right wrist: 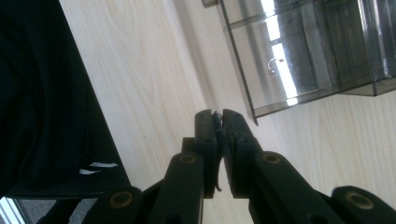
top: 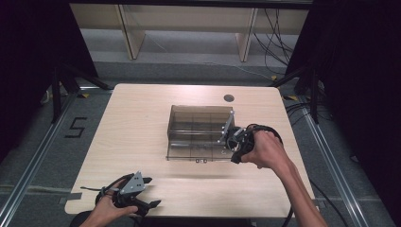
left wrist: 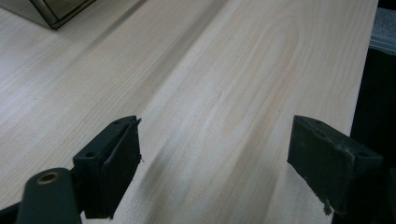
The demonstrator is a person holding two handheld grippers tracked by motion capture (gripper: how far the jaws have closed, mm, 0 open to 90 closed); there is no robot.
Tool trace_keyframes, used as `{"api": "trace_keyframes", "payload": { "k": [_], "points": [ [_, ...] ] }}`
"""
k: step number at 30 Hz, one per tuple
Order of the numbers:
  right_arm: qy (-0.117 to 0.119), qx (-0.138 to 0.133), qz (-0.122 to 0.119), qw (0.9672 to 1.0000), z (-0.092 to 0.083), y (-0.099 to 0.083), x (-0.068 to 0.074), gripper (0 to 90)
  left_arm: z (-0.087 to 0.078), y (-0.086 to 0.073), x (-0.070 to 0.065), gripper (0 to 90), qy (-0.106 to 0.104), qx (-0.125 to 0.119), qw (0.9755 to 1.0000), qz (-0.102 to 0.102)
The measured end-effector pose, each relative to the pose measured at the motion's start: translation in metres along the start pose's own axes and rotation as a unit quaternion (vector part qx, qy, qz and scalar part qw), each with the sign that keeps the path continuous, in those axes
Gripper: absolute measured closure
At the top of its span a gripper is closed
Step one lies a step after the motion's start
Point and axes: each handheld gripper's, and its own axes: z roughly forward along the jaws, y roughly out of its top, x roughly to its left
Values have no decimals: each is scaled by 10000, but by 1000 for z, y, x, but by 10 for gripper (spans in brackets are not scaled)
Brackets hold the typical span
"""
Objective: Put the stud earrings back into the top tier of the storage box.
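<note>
A smoky see-through plastic box (top: 196,130) with inner dividers stands at the middle of the wooden table (top: 142,123). My right gripper (top: 233,156) is held at the box's front right corner, its jaws shut with nothing clearly between them. In the right gripper view the closed tips (right wrist: 217,116) sit just beside the corner of the box (right wrist: 303,51), above the tabletop. My left gripper (top: 151,191) rests near the table's front left edge, apart from the box. Its jaws (left wrist: 212,158) stand wide open over bare wood, and a corner of the box (left wrist: 56,11) is far off.
A small round grommet hole (top: 229,98) sits at the table's far side. A small latch (top: 201,161) marks the box's front edge. Floor rails, cables and shelving legs surround the table. Dark cloth (right wrist: 42,93) lies past the table edge.
</note>
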Motion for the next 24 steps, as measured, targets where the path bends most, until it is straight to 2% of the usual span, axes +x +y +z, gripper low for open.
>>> {"api": "trace_keyframes", "payload": {
  "k": [1,5,7,8,11,13,14,15,18,24],
  "points": [
    [-5,17,32,10000,-1,1,0,857,1,0,-2,166,8,-93,9999,-97],
    [-4,-27,7,10000,-2,6,-4,856,0,0,-1,165,-12,-45,10000,-41],
    [-17,-2,53,10000,-1,10,-6,856,1,0,-2,165,9,-107,9999,-115],
    [-27,-24,-19,10000,-1,11,-8,856,0,0,-1,165,20,-42,10000,-41],
    [1,40,141,9999,-1,16,-10,856,1,0,-2,166,-38,-128,9998,-126],
    [-23,-18,-14,10000,1,20,-15,856,1,0,-2,166,-31,-121,9999,-107],
    [-38,11,51,10000,1,23,-16,856,1,0,-2,165,-29,-110,9999,-95],
    [-50,-19,-16,10000,1,24,-19,856,1,0,-2,165,-27,-108,9999,-100],
    [-49,-14,25,10000,5,31,-24,856,1,0,-2,165,-35,-121,9999,-117],
    [32,158,112,9998,21,44,-33,855,1,0,-2,166,-42,-121,9999,-101]
  ]
}}
